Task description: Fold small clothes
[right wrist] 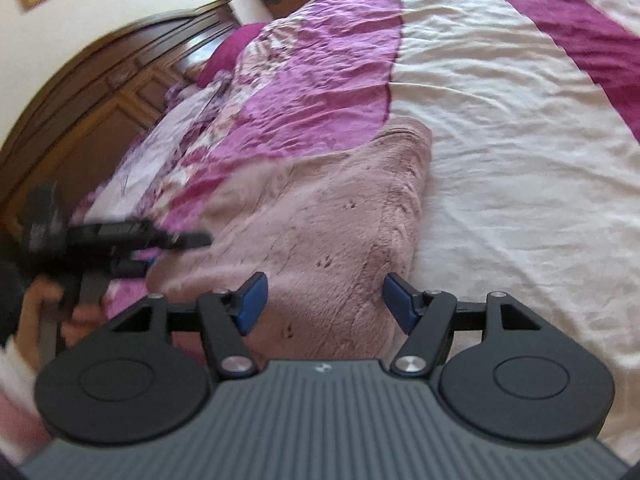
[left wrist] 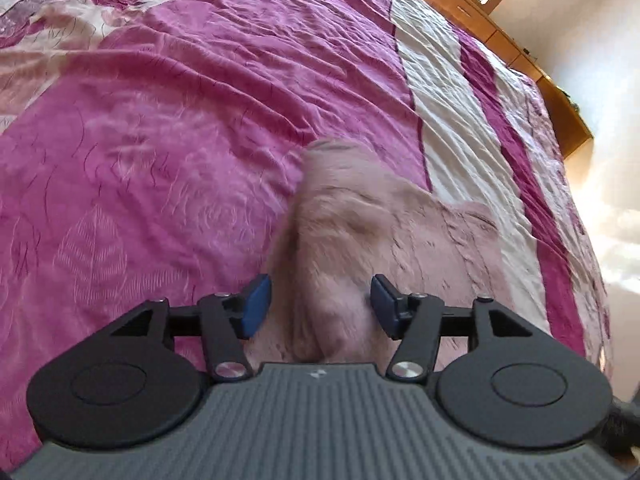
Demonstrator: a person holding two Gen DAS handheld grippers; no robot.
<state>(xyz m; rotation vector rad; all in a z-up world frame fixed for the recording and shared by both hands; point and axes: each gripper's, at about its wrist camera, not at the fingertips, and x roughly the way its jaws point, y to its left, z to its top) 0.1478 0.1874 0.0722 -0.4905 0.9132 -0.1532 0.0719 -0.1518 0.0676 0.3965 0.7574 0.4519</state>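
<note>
On the bedspread (right wrist: 500,128), the pink fleece garment (right wrist: 320,208) stretches lengthwise away.

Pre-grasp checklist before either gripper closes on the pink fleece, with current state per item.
1. Left gripper open: ok, blue pads apart with fabric between them.
2. Right gripper open: ok, pads wide apart over the cloth.
3. Pink fleece garment lying on the bedspread: ok, resting there, partly bunched.
4. Garment spread flat for folding: not ok, a raised fold stands up in the left wrist view.
5. Pads touching fabric: cannot tell, motion blur.
6. Grippers apart from each other: ok, the left one shows off to the side in the right wrist view.
</note>
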